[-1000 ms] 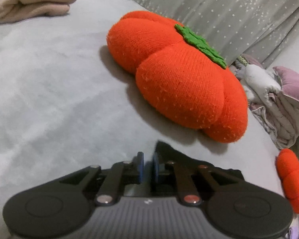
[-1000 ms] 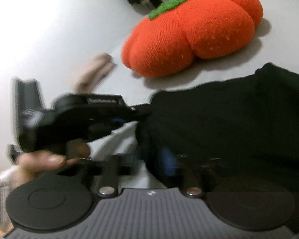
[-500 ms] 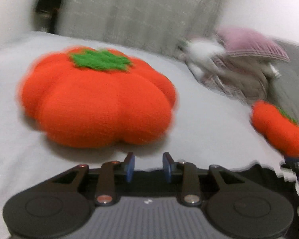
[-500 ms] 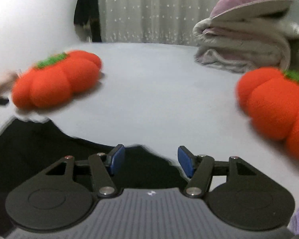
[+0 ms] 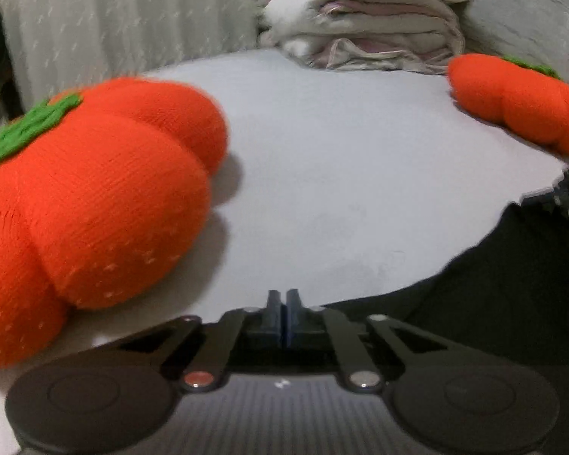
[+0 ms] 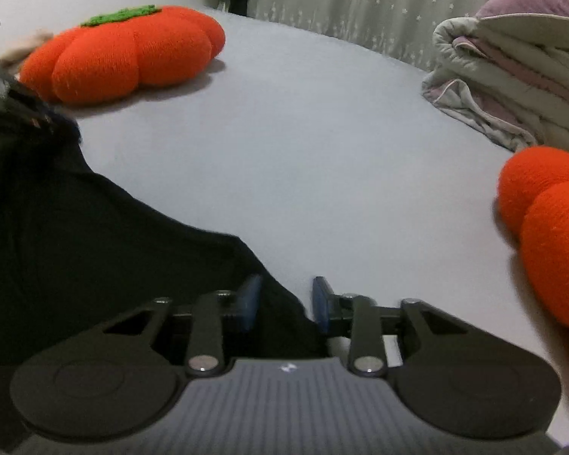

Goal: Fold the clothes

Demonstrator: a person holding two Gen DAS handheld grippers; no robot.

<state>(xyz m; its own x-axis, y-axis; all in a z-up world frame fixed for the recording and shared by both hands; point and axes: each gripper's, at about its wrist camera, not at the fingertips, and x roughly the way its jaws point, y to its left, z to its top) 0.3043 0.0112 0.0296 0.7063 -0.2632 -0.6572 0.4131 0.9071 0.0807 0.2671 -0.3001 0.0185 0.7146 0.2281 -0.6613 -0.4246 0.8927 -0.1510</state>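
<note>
- Left wrist view: the left gripper (image 5: 283, 313) has its jaws pressed together at the edge of the black garment (image 5: 512, 295); whether cloth is pinched between them cannot be told.
- The black garment lies on the grey bed (image 5: 341, 174), right of the large orange pumpkin cushion (image 5: 95, 197).
- A second orange cushion (image 5: 519, 102) sits well apart from the large cushion, near a pile of folded bedding (image 5: 368, 34).
- Right wrist view: the right gripper (image 6: 286, 299) has its jaws apart, a fold of the black garment (image 6: 95, 246) lying between them.
- No readable writing or brand shows; only a small pale mark on each gripper body.
</note>
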